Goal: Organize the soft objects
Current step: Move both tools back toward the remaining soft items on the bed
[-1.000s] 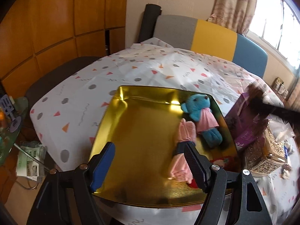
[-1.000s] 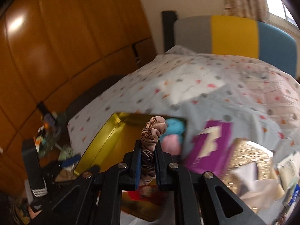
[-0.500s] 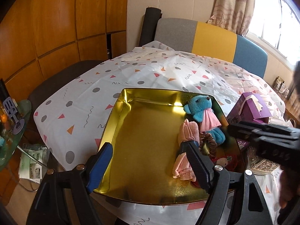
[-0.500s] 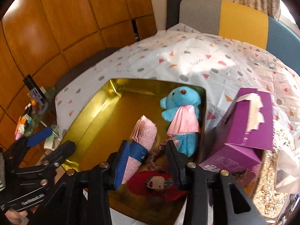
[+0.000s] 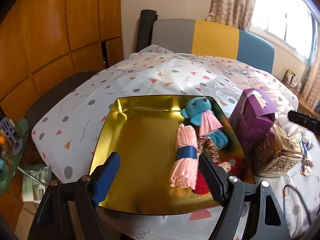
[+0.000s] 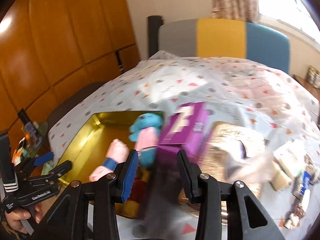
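Note:
A gold tray (image 5: 140, 140) sits on the patterned tablecloth. In it lie a blue teddy bear in a pink dress (image 5: 204, 120), a rolled pink towel with a blue band (image 5: 185, 154), a brown satin scrunchie (image 5: 208, 147) and a red doll (image 5: 226, 165). My left gripper (image 5: 160, 168) is open and empty over the tray's near edge. My right gripper (image 6: 158, 164) is open and empty, above the tray's right side; its view is blurred. The tray (image 6: 90, 138), bear (image 6: 146, 132) and towel (image 6: 114, 158) also show there.
A purple tissue box (image 5: 252, 118) and a gold ornate box (image 5: 280, 150) stand right of the tray. Small items (image 6: 290, 172) lie at the far right. A striped chair back (image 5: 212, 38) is behind the table. A glass side table (image 5: 10, 140) stands at the left.
My right gripper carried the brown scrunchie over the tray, opened and left it by the bear. It has since pulled back to the right, empty. My left gripper stayed open.

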